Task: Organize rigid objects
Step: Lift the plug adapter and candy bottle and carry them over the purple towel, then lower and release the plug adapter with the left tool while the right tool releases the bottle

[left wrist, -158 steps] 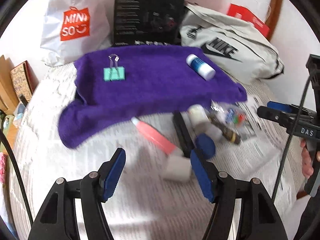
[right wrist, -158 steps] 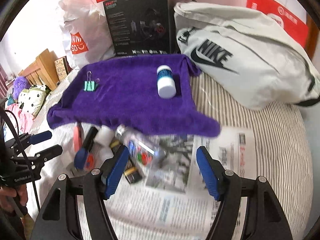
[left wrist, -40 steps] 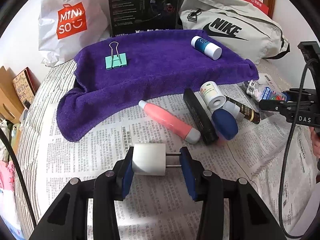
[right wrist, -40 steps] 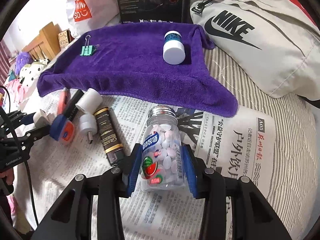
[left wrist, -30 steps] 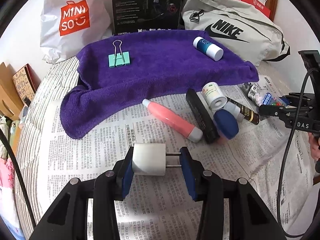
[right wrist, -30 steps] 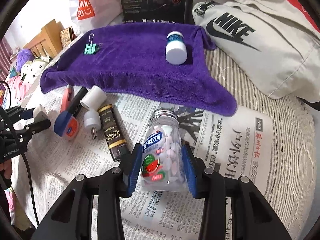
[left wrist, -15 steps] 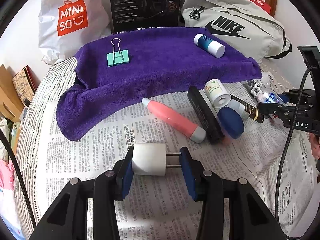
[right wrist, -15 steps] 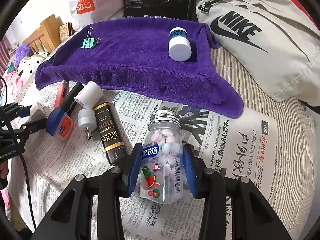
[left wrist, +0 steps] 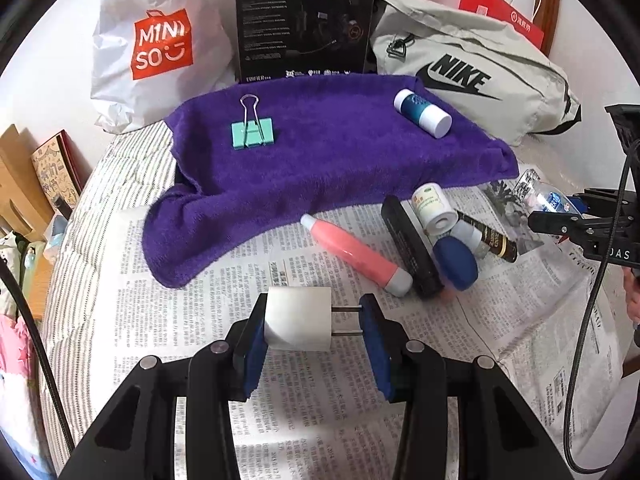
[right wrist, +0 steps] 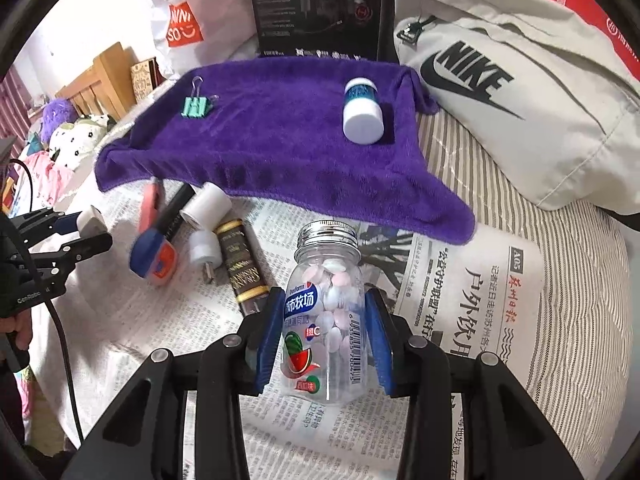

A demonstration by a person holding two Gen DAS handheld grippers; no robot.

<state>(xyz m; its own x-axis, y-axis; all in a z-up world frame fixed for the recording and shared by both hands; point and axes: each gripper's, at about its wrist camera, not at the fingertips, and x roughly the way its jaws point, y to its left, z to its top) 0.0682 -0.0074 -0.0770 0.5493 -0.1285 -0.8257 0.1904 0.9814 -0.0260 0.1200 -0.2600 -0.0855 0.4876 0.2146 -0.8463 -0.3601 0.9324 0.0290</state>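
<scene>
My left gripper (left wrist: 316,330) is shut on a white plug charger (left wrist: 298,323), held over the newspaper (left wrist: 200,320), its prongs against the right pad. My right gripper (right wrist: 326,330) is shut on a clear candy bottle (right wrist: 326,312) with a silver cap, lifted above the newspaper (right wrist: 472,292). A purple towel (left wrist: 340,160) lies beyond, carrying a teal binder clip (left wrist: 252,132) and a small blue-and-white bottle (left wrist: 422,113). On the paper lie a pink tube (left wrist: 354,254), a black bar (left wrist: 410,246), a white roll (left wrist: 434,210), a blue oval case (left wrist: 456,262) and a dark brown tube (left wrist: 490,238).
Behind the towel stand a white shopping bag (left wrist: 156,44), a black box (left wrist: 304,20) and a grey sports bag (left wrist: 476,76). The striped bedding (right wrist: 560,240) shows right of the paper. Wooden furniture and soft toys (right wrist: 72,128) are at the far left.
The right gripper has risen a little with the candy bottle, which now stands more upright between the pads. The left gripper holds the charger as before.
</scene>
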